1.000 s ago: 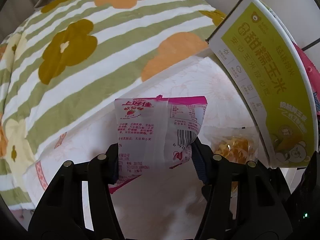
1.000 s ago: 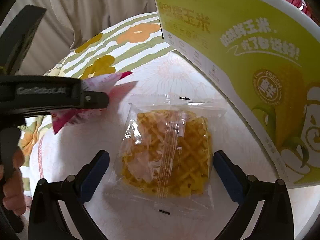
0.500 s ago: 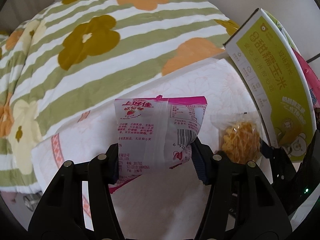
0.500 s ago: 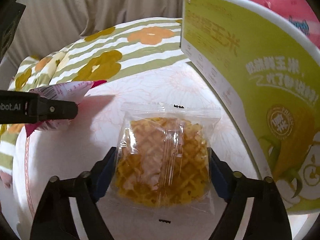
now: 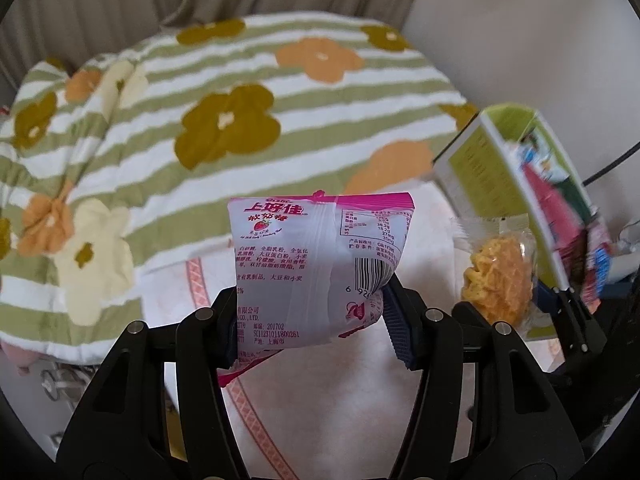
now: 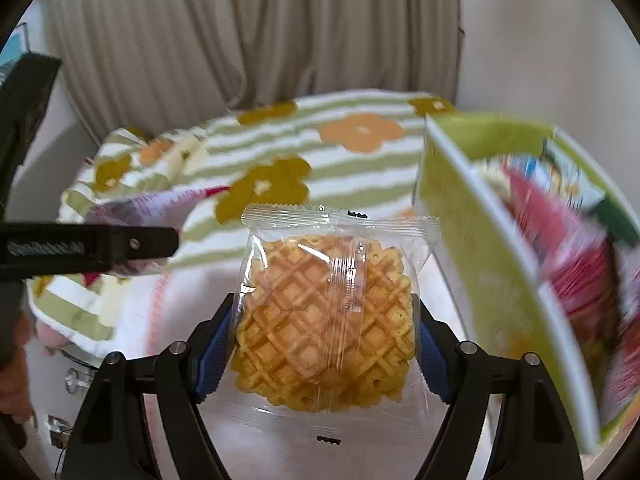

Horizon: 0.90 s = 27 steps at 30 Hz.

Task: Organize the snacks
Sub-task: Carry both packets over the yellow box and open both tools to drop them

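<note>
My left gripper (image 5: 310, 320) is shut on a pink-and-white strawberry candy packet (image 5: 312, 264) and holds it upright above the white cloth. My right gripper (image 6: 324, 356) is shut on a clear packet with a golden waffle biscuit (image 6: 328, 320), its blue pads pressing both sides. From the left wrist view the waffle packet (image 5: 496, 276) hangs at the right, next to the green box (image 5: 500, 176). In the right wrist view the green box (image 6: 492, 264) stands open at the right with pink snack bags inside. The left gripper (image 6: 92, 246) and the candy packet (image 6: 148, 204) show at the left.
A green-striped flowered blanket (image 5: 200, 120) lies behind the white cloth-covered surface (image 5: 320, 400). A beige curtain (image 6: 240, 32) and a pale wall stand at the back. A person's hand (image 6: 12, 360) shows at the left edge.
The right gripper closed on the waffle packet and lifted it off the cloth. The left gripper rose with the candy packet. The box's open top has come into sight.
</note>
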Each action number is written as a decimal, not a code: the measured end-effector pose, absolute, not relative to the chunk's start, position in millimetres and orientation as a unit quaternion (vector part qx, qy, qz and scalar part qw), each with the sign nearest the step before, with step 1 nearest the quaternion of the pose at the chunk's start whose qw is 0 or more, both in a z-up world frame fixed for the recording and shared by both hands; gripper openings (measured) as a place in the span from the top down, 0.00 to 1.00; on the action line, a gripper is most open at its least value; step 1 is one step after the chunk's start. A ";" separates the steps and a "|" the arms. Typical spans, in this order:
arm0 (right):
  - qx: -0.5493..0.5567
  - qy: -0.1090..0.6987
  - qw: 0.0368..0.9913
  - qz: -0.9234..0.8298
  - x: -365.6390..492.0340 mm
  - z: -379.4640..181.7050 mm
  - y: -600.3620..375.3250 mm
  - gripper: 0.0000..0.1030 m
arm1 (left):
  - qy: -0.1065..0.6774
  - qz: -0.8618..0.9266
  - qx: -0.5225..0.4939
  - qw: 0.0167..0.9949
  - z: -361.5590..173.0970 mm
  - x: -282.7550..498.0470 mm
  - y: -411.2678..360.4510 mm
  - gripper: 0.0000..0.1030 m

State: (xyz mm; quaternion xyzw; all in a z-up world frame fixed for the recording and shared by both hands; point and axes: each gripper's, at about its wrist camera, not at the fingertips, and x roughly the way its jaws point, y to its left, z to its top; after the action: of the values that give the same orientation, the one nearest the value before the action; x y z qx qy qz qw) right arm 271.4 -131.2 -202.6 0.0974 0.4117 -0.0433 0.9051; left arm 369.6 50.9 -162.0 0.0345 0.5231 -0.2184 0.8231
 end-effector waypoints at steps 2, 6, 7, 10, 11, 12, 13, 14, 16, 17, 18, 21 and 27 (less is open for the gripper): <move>0.098 0.400 0.911 -0.029 265.9 -178.4 -136.2 0.26 | 0.509 -0.217 0.030 0.832 -140.4 362.6 50.1 0.48; 0.121 0.388 0.914 -0.003 257.9 -142.6 -157.6 0.26 | 0.491 -0.215 0.019 0.844 -104.8 347.4 39.3 0.48; 0.124 0.385 0.914 0.003 254.6 -135.6 -165.0 0.26 | 0.486 -0.213 0.019 0.847 -97.7 343.8 34.6 0.48; 0.128 0.375 0.918 0.019 248.1 -114.9 -193.2 0.26 | 0.470 -0.207 0.014 0.858 -77.1 331.0 15.7 0.48; 0.127 0.372 0.919 0.023 247.4 -109.8 -200.5 0.26 | 0.465 -0.205 0.011 0.861 -71.4 325.5 8.0 0.48; 0.124 0.370 0.920 0.029 244.6 -104.2 -211.7 0.26 | 0.458 -0.203 0.008 0.865 -65.0 320.3 -3.5 0.48; 0.122 0.367 0.922 0.037 241.5 -98.2 -225.1 0.26 | 0.455 -0.201 0.005 0.868 -61.4 315.8 -13.1 0.48; 0.121 0.364 0.922 0.045 238.8 -93.1 -235.8 0.26 | 0.452 -0.199 0.000 0.870 -58.2 312.5 -23.2 0.48; 0.109 0.360 0.925 0.052 233.5 -84.5 -261.1 0.26 | 0.447 -0.201 -0.015 0.872 -51.9 306.4 -48.0 0.48; 0.101 0.360 0.926 0.053 231.0 -80.5 -278.3 0.26 | 0.446 -0.202 -0.020 0.872 -49.6 303.8 -62.2 0.48; 0.099 0.361 0.926 0.055 228.9 -77.6 -288.0 0.26 | 0.445 -0.203 -0.022 0.872 -48.0 301.1 -75.9 0.48; 0.092 0.364 0.925 0.061 226.6 -71.1 -328.6 0.26 | 0.440 -0.204 -0.023 0.874 -45.2 292.0 -123.0 0.48; 0.077 0.372 0.922 0.070 231.5 -71.2 -391.2 0.26 | 0.456 -0.210 -0.040 0.864 -62.9 290.6 -193.7 0.48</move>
State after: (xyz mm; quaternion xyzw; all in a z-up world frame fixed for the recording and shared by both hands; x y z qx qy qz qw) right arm 231.5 -391.2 -71.2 0.0768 0.3721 0.0703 0.9223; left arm 290.6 -193.7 -62.9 -0.0395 0.4559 -0.2102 0.8639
